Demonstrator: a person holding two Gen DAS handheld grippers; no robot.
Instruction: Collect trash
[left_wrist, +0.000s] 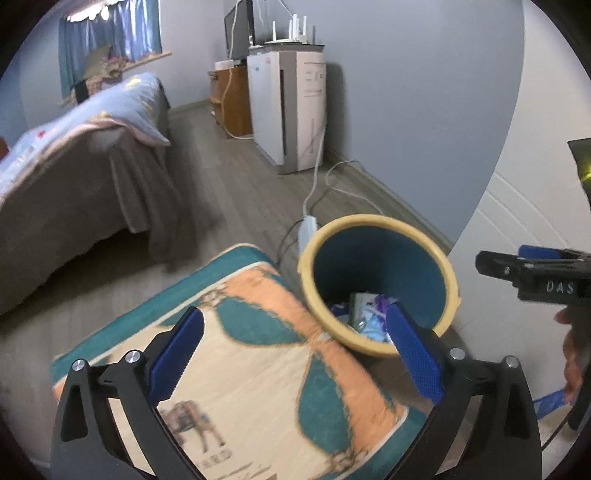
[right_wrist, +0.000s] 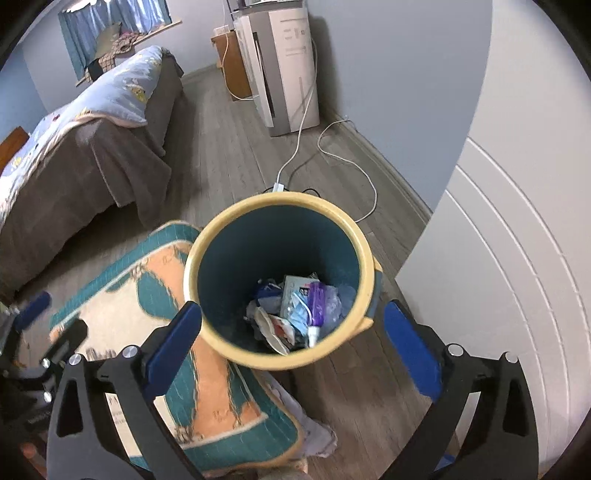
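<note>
Over the bin (right_wrist: 277, 280), right gripper (right_wrist: 291, 343) hangs with jaws spread wide, nothing between them. Trash (right_wrist: 299, 310) lies at the bin's bottom: wrappers, a blue mask, a purple packet. Left of the bin, left gripper (left_wrist: 295, 354) sits above the patterned cushion (left_wrist: 236, 354), jaws likewise spread and bare. Behind the bin, a power strip (left_wrist: 307, 227) and white cables. Farther back, bed (left_wrist: 81, 155) and white appliance (left_wrist: 291, 110).
</note>
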